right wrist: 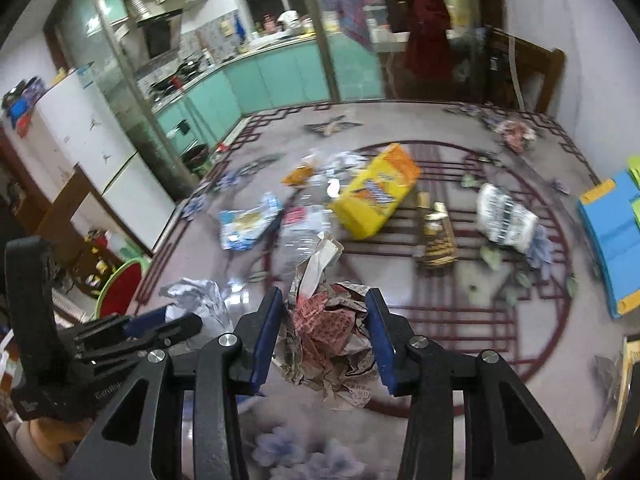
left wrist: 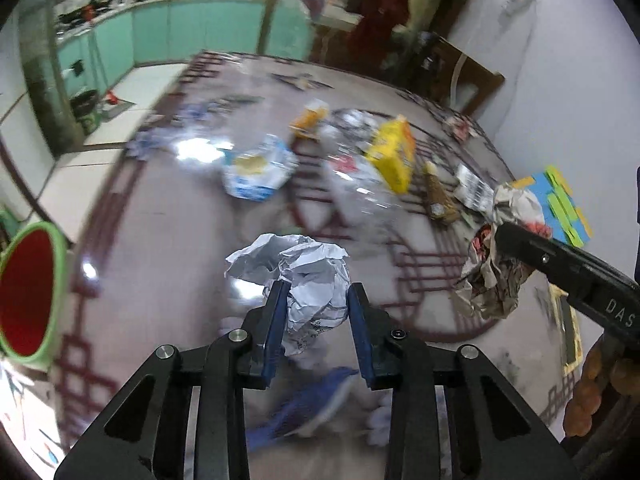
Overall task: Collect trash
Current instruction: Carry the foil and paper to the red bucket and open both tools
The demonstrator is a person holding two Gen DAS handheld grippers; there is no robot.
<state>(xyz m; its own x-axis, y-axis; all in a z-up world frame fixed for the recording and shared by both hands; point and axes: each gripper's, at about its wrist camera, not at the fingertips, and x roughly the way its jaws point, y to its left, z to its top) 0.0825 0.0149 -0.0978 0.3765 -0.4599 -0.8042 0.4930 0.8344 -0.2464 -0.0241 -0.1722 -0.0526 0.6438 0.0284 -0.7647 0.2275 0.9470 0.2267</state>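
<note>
The left gripper (left wrist: 316, 292) has its jaws clamped on a crumpled white paper ball (left wrist: 308, 280), and the right gripper (right wrist: 322, 320) has its jaws clamped on a crumpled wad of printed newspaper (right wrist: 328, 332). Both wads appear held clear of the counter (right wrist: 440, 360), the newspaper just to the right of the white ball.

This looks like the carry step: two pieces are picked and need a place to go. The likely target is the green-rimmed bin with a red inside (left wrist: 28, 296), off the counter's edge, left of the white ball. The next move calls for swinging each load over that opening before the jaws part, one hand at a time so they do not collide.

Beyond the white ball, more trash waits: a blue-and-white packet (left wrist: 256, 172), a yellow box (left wrist: 394, 152) and a brown wrapper (left wrist: 438, 196).

The left view shows the bin's mouth almost whole; the right view shows only a sliver of it, but adds a striped packet (right wrist: 504, 216) and the blue tray (right wrist: 612, 232) far right of the yellow box.
</note>
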